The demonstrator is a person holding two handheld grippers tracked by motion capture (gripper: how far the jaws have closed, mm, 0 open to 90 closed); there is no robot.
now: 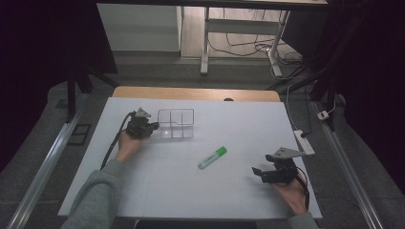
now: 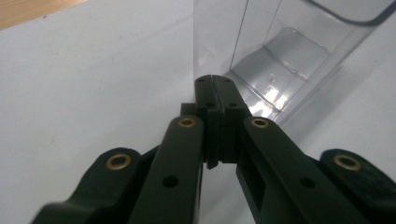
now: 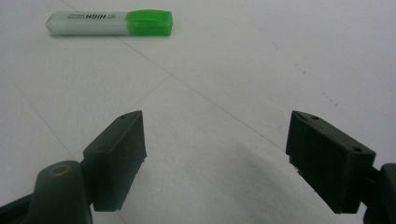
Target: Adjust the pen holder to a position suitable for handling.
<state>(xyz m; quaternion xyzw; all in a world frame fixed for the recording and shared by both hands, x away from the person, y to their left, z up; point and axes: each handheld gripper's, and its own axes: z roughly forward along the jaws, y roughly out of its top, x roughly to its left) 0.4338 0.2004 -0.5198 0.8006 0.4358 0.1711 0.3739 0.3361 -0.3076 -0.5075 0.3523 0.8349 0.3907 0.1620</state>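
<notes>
Left gripper [image 1: 154, 126], jaws pressed together on the clear divided organizer's [image 1: 175, 123] left wall, sits far-left on the white table [image 1: 239, 124]. Right gripper [image 3: 215, 158] gapes wide, holding nothing, near-right, with open table around it. Between them the green highlighter [image 1: 212, 157] lies flat, cap pointing far-right.
</notes>
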